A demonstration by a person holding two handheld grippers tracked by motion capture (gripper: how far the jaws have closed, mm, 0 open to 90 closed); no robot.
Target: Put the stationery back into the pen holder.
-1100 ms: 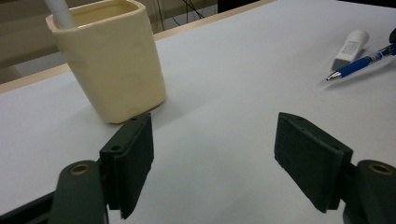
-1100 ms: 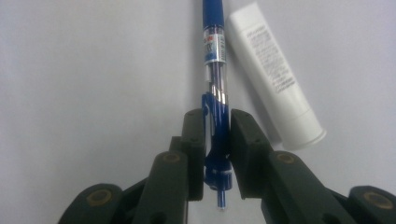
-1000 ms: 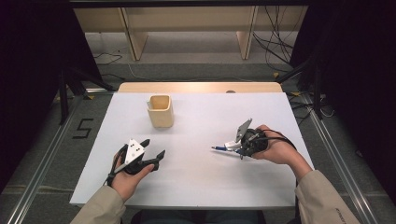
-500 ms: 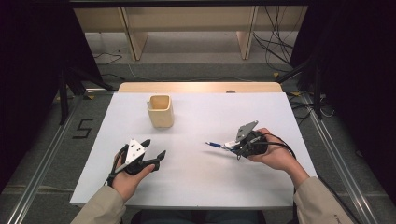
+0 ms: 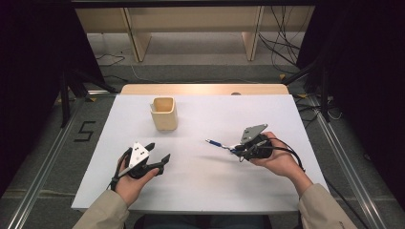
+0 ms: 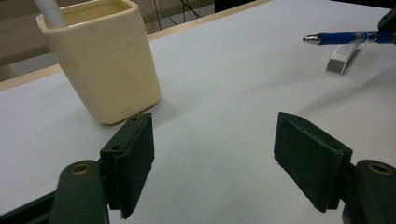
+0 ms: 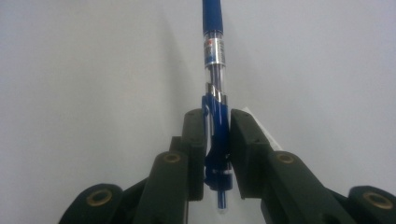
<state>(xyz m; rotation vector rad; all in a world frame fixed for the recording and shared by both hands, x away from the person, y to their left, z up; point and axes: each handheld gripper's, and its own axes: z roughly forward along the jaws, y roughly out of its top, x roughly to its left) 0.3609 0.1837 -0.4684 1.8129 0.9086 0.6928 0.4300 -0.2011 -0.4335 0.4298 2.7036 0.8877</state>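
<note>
A blue ballpoint pen point(image 7: 214, 60) is clamped between the two black jaws of the right gripper point(image 7: 217, 140), which press on its clip end from both sides. In the right gripper view the pen runs straight up from the jaws, its clear barrel section and blue grip ahead of them and its push-button end poking out behind. In the high view the pen point(image 5: 217, 143) sticks out from the right gripper point(image 5: 237, 149) toward the middle of the table, roughly level, its tip pointing left and slightly away from the person. The left gripper view shows that tip point(image 6: 336, 37) raised above the table surface, with a small white eraser point(image 6: 342, 58) lying on the table just below and beside it.

The right hand point(image 5: 277, 160) holds its gripper over the right part of the white table point(image 5: 200, 186).

A cream ceramic cup point(image 5: 164, 113) stands upright on the far left-centre of the table, well apart from the pen. In the left gripper view a white rod-like thing point(image 6: 50, 11) leans out of the cup point(image 6: 100, 60); what it is cannot be told.

The left gripper point(image 5: 159, 155), held in the left hand point(image 5: 130, 183) near the front left of the table, has its jaws wide apart with nothing between them.
</note>
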